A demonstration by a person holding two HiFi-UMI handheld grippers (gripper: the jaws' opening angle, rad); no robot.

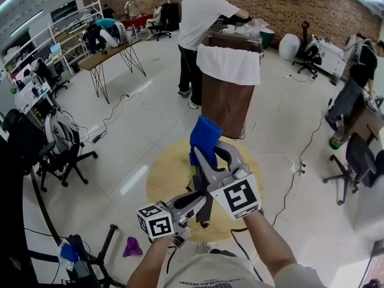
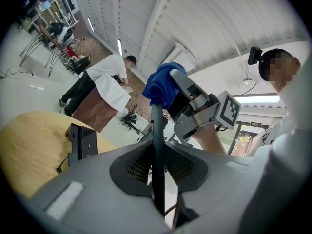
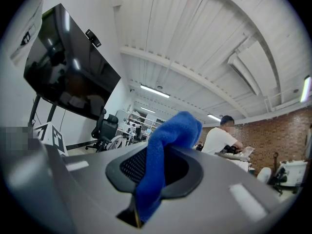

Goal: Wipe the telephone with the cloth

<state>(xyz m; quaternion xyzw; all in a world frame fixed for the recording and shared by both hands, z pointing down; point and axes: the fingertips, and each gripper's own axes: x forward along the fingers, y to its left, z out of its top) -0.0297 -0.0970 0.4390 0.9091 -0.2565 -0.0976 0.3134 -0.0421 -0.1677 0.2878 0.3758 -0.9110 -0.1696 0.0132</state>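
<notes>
The left hand-held gripper [image 2: 158,172] is narrowed onto the thin black telephone handset [image 2: 157,130], pinching it edge-on and holding it up above the round yellowish surface [image 1: 162,179]. The right hand-held gripper [image 3: 146,179] is clamped on the blue cloth [image 3: 170,135], whose bunched end sticks out past its jaws and sits at the handset's far end. The black telephone base [image 2: 80,143] stands on the surface below, apart from both hand-held grippers, with a cable at its lower corner.
</notes>
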